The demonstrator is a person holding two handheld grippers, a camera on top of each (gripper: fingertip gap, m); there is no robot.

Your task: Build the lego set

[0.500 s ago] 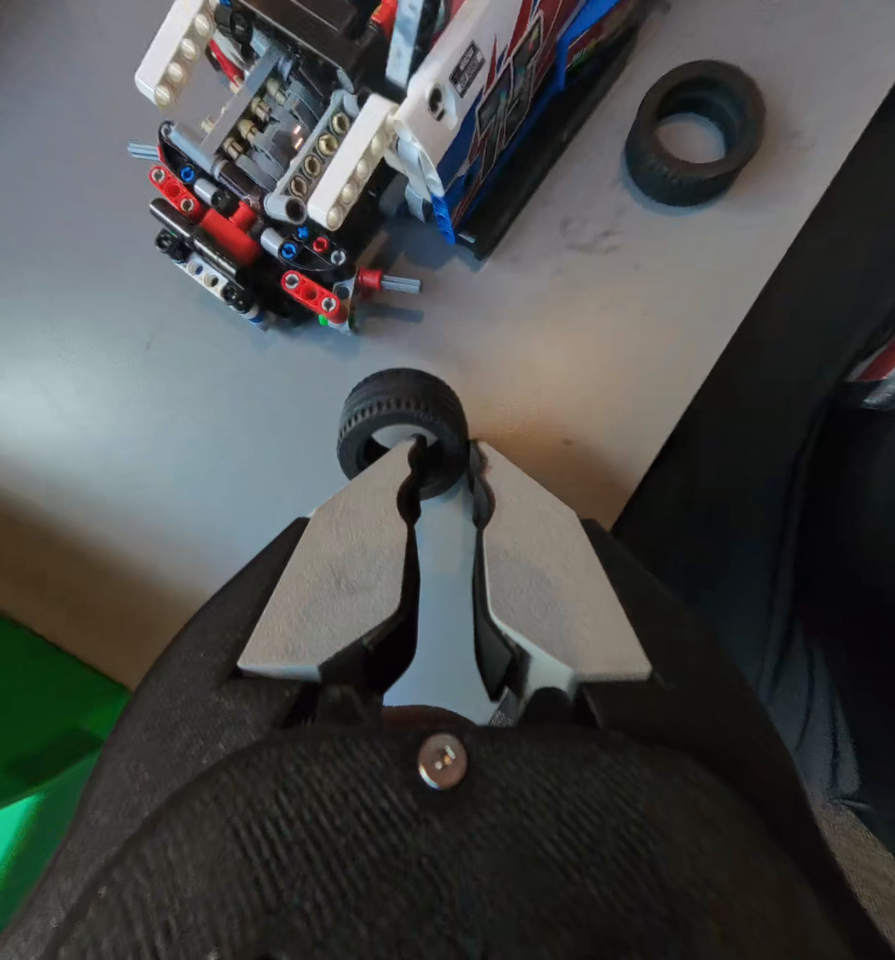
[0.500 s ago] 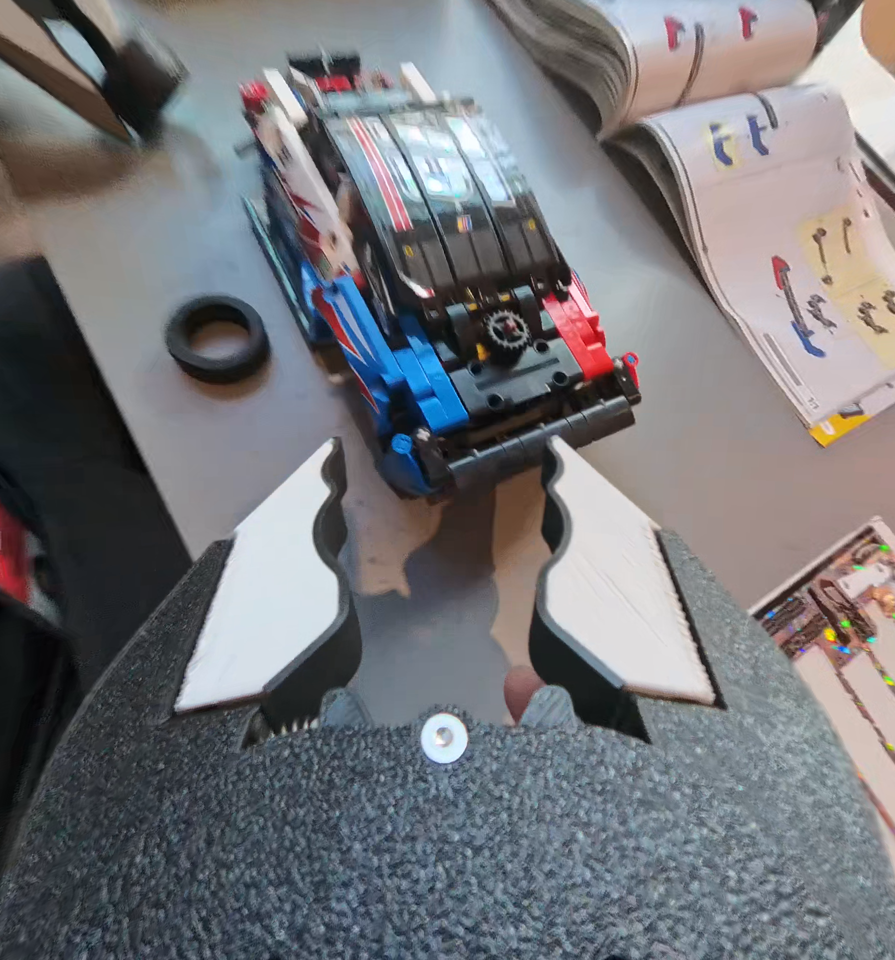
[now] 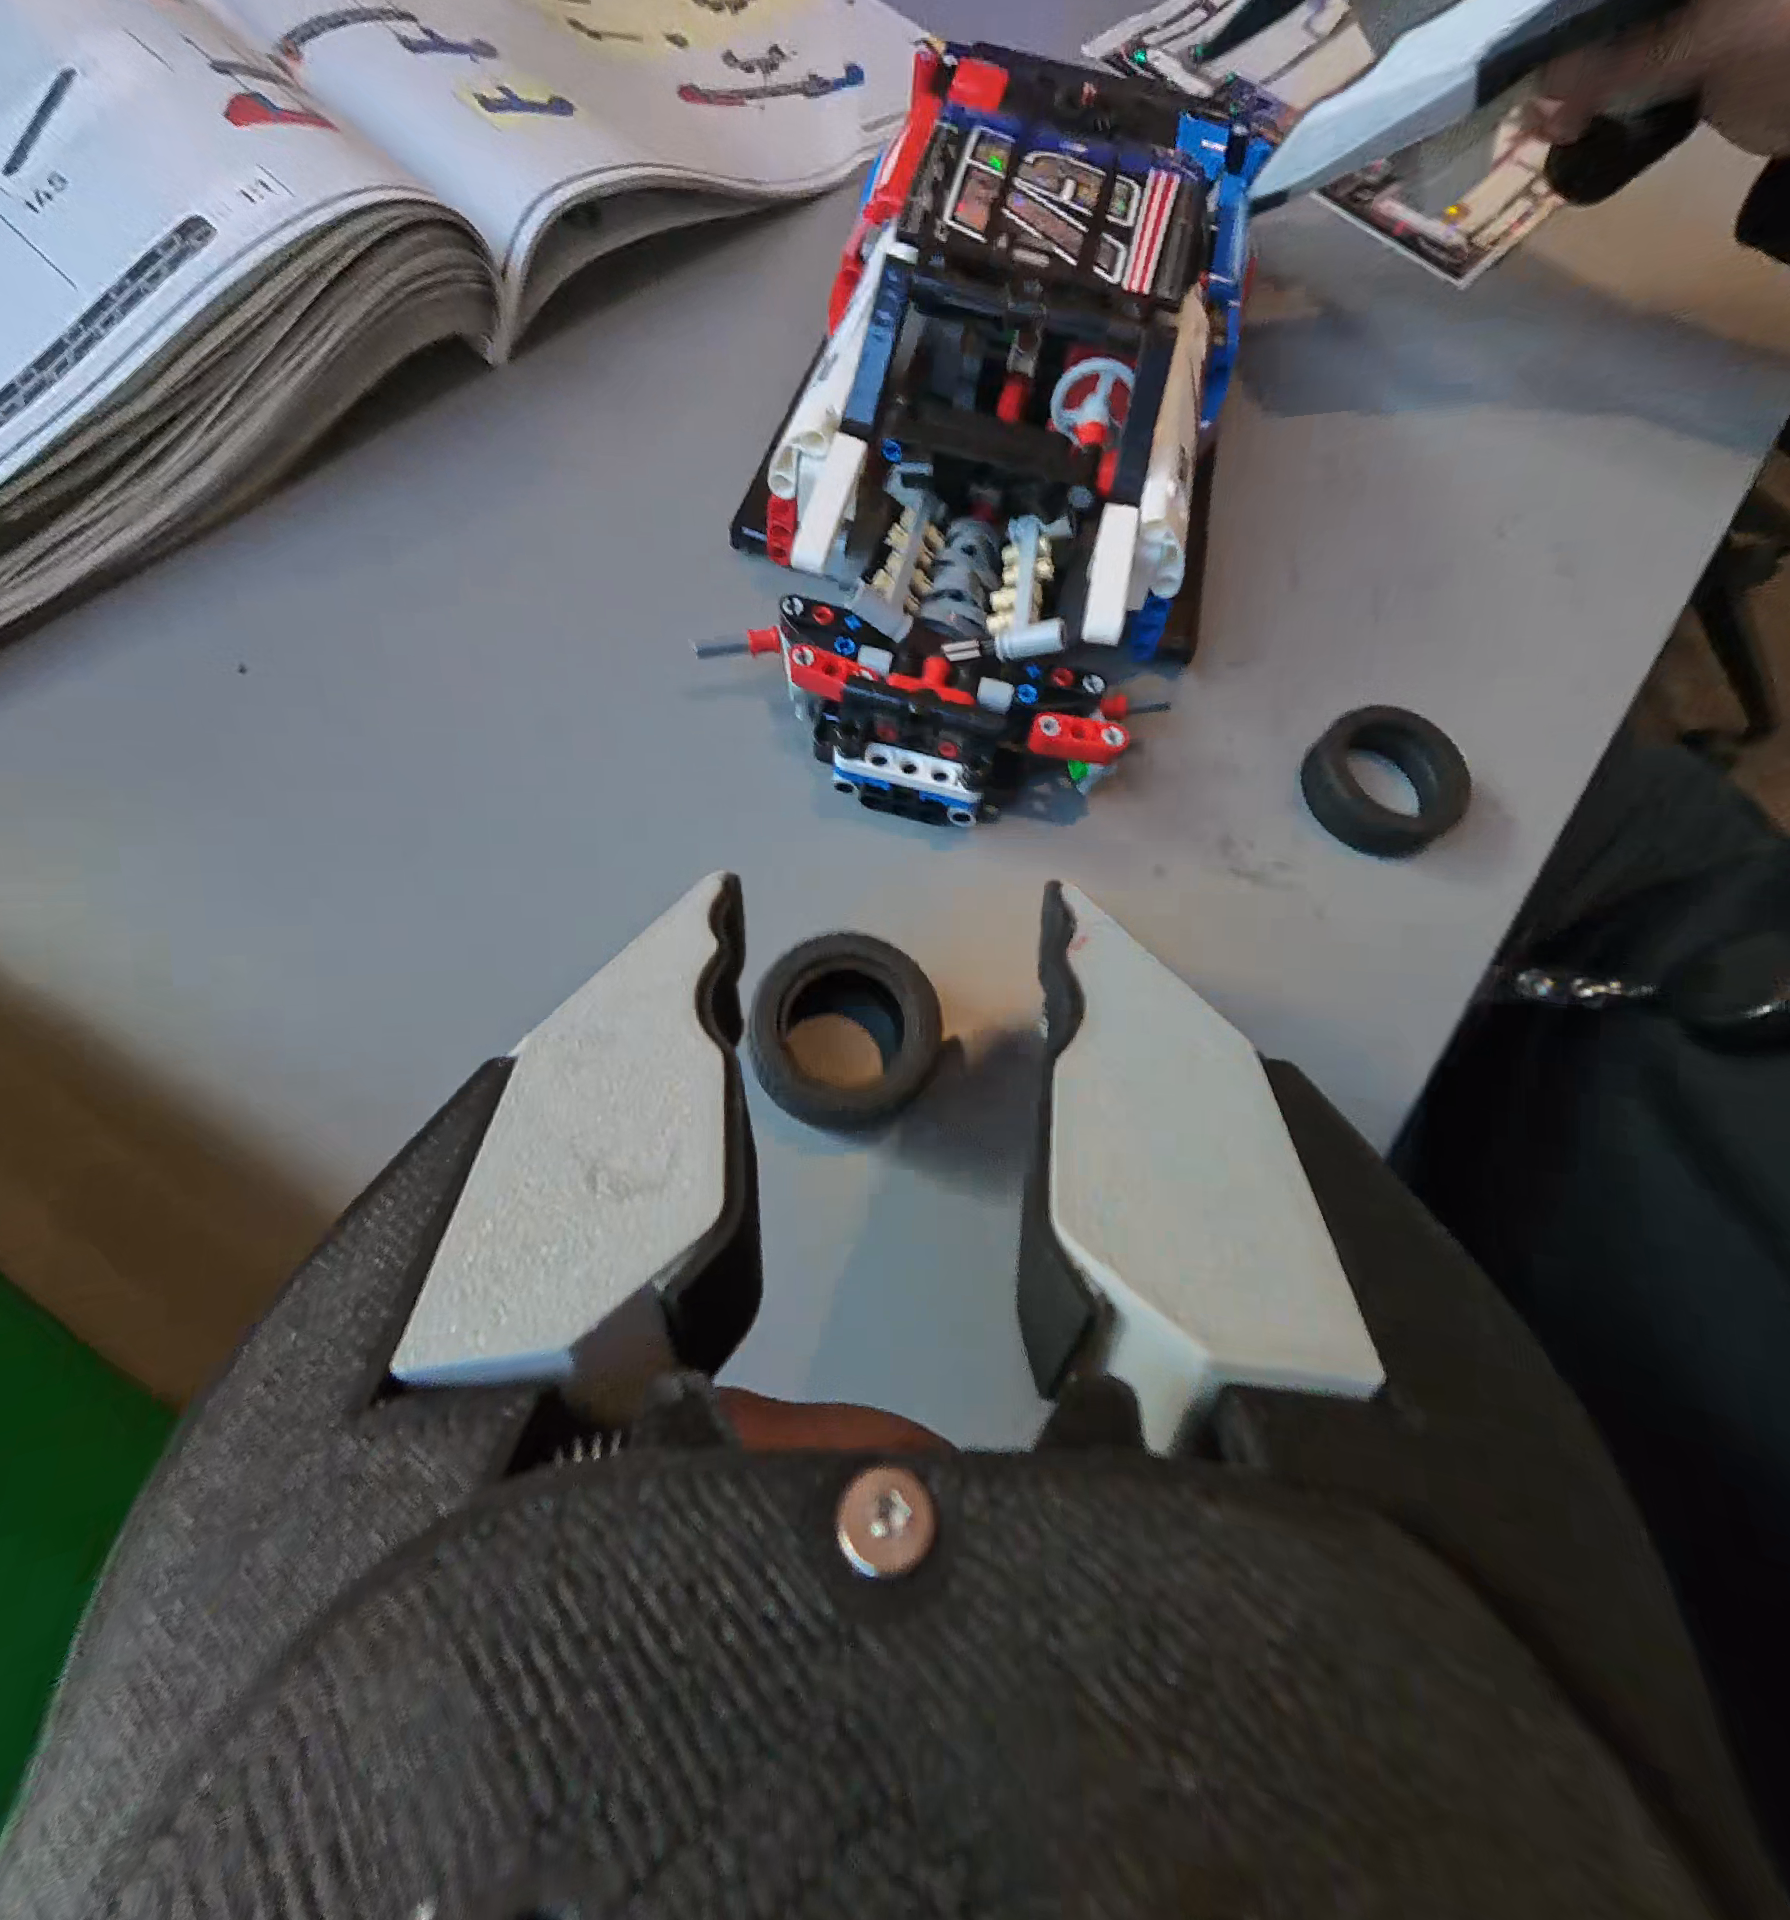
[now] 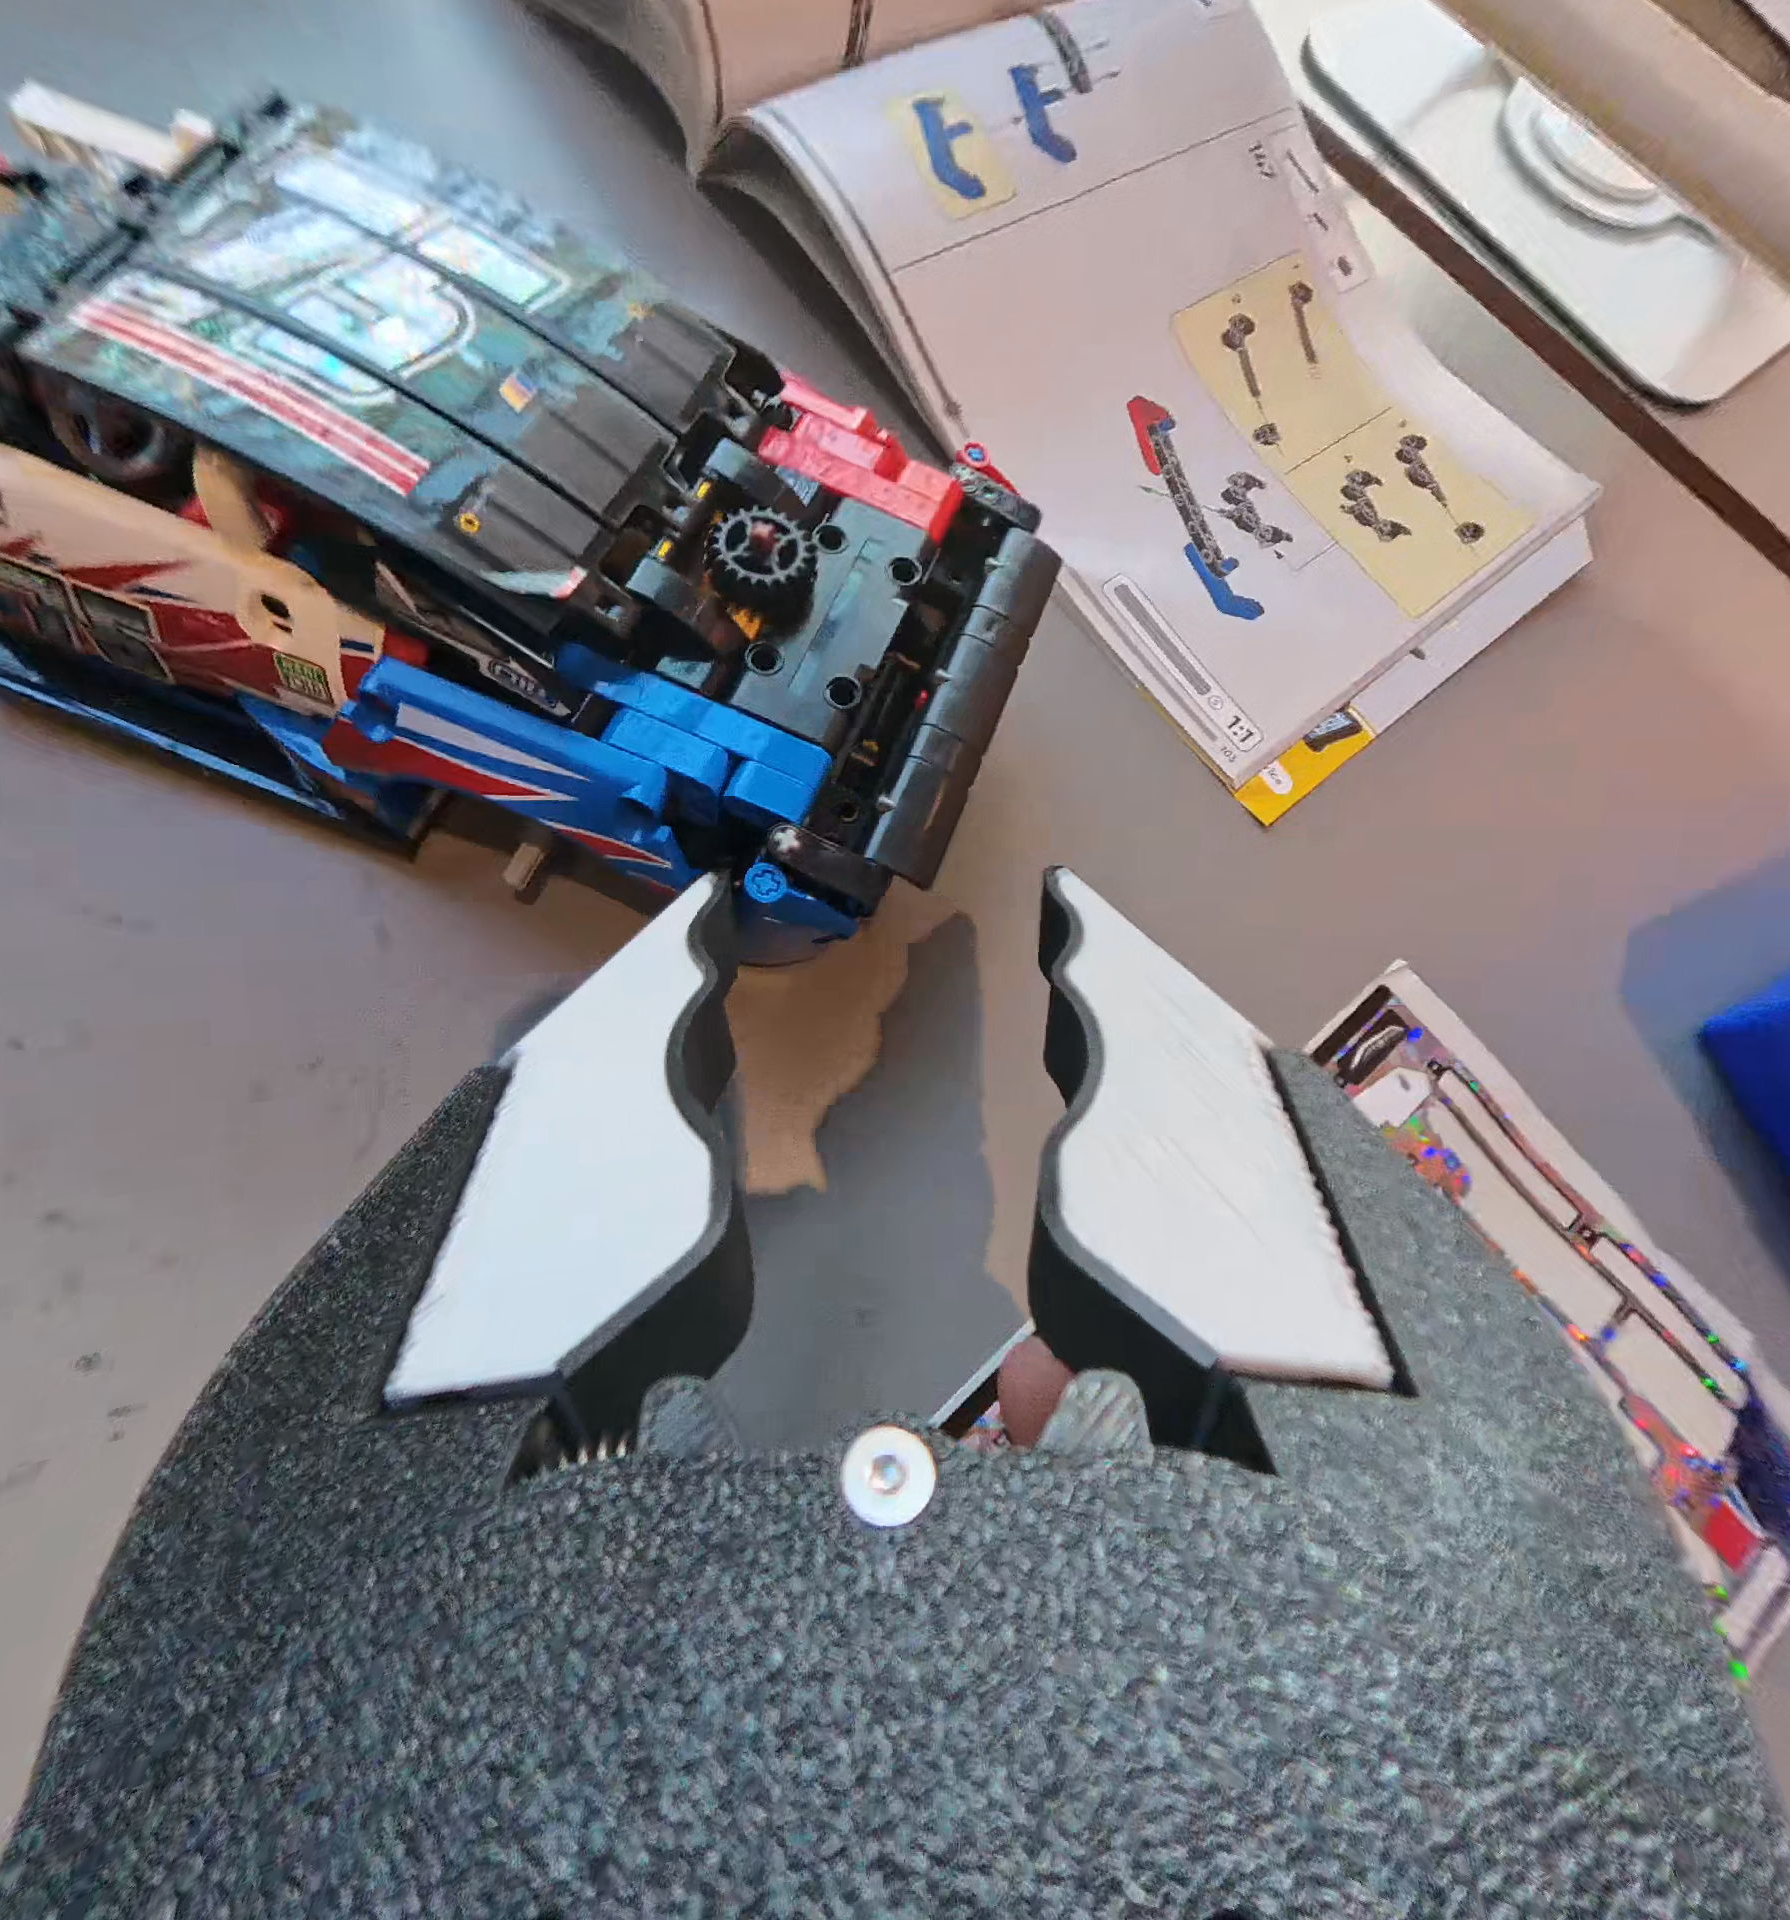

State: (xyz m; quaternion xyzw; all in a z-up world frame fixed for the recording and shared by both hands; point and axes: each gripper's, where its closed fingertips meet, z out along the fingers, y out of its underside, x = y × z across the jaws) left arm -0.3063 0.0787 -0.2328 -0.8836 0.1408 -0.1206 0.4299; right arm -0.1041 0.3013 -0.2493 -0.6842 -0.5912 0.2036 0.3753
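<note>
The left gripper has its jaws spread wide with nothing in them, and a small black tire lies on the grey table in the lower middle of the frame, right in the gap but hugging the left-hand finger, so it looks lined up for a grab. The right gripper is wide open and empty too, its left-hand tip just beside the blue corner of the lego car at upper left, probably to steady it for fitting wheels. A second tire sits right of the car.
</note>
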